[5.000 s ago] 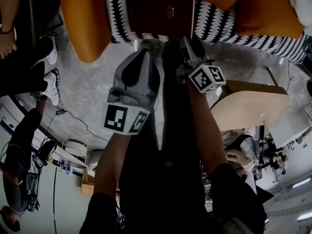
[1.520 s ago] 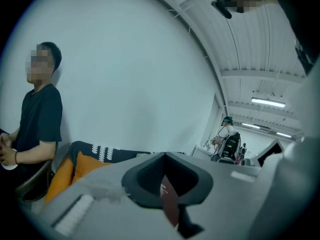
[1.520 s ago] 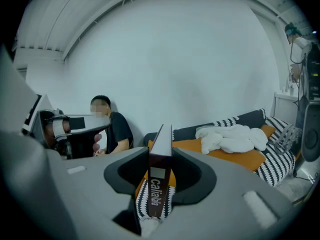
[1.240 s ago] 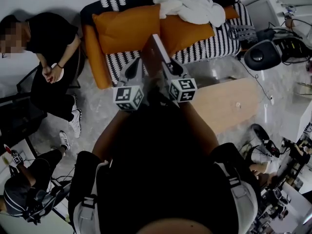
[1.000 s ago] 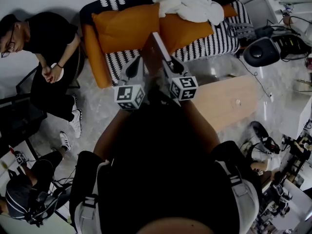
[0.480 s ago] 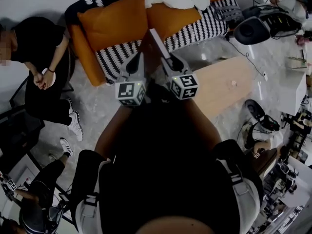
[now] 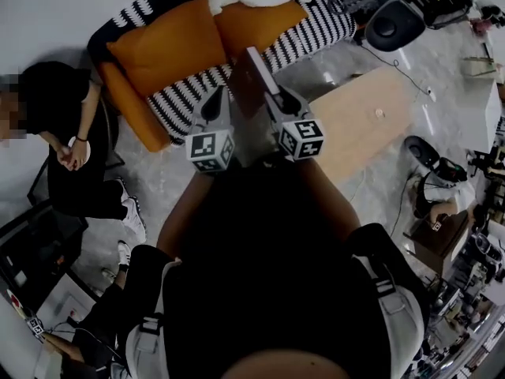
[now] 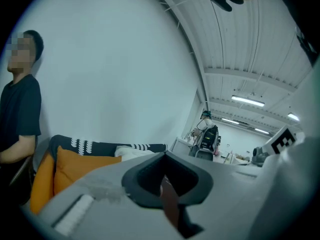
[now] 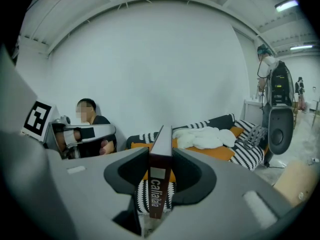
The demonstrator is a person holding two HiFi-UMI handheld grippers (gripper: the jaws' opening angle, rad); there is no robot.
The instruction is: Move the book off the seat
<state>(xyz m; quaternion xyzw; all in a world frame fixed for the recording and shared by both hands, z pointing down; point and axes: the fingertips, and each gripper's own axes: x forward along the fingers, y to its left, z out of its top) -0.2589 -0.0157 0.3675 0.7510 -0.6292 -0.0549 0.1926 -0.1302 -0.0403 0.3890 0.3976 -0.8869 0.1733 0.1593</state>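
The book (image 7: 252,73), seconds ago flat on the sofa seat (image 7: 185,93), now hangs clear, jaws of left gripper (image 7: 218,101) and right gripper (image 7: 276,97) clamped on it.

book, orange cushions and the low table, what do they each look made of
Book: likely card covers, smooth dark reddish-brown finish with printed white lettering on a stiff, flat spine.
Orange cushions: soft upholstery, plain and matte; fabric or faux leather, weave not visible.
Low table: pale tan, flat matte top, probably wood or wood-look laminate; grain too small to tell.
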